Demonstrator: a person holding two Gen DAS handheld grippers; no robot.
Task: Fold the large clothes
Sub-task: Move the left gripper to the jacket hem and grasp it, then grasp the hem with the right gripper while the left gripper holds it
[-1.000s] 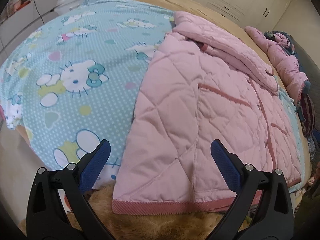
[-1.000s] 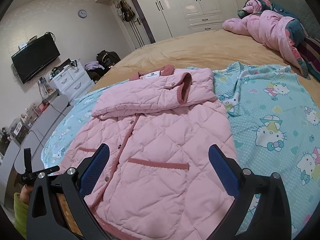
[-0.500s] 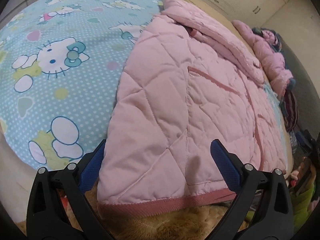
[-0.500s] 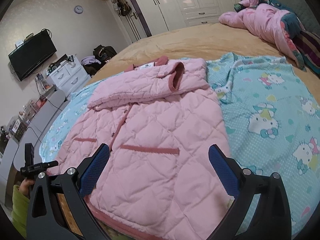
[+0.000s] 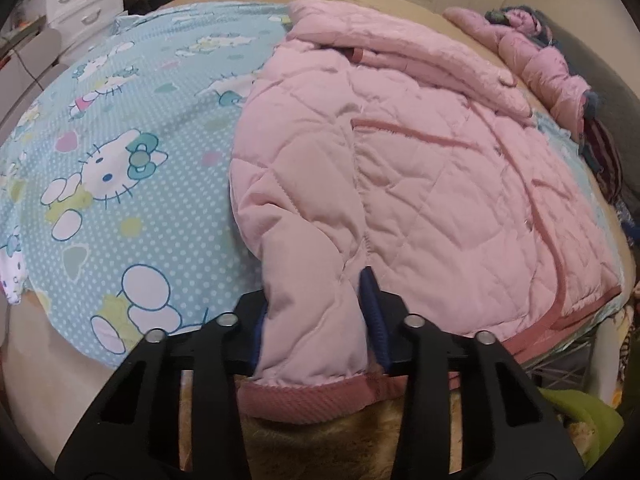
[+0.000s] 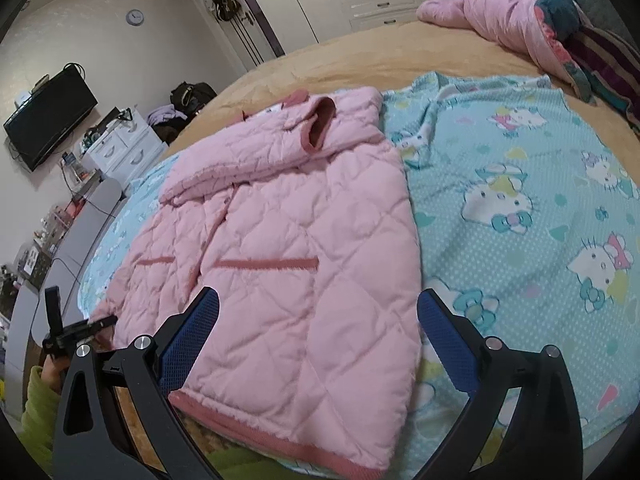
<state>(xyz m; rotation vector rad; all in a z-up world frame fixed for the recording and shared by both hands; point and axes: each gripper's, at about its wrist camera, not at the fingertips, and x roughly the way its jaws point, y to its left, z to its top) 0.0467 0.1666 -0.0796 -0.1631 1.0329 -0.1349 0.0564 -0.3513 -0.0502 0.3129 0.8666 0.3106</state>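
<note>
Now fingers (image 5: 370, 300) (left) on jacket (image 5: 400, 168)

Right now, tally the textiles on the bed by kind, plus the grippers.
Pink quilted jacket laid flat: 1
Blue cartoon-cat blanket under it: 1
Heap of bedding and clothes at the far end, pieces not separable: 1
Grippers: 2, left gripper closing on the jacket's hem corner, right gripper open over the hem
Total: 5
</note>
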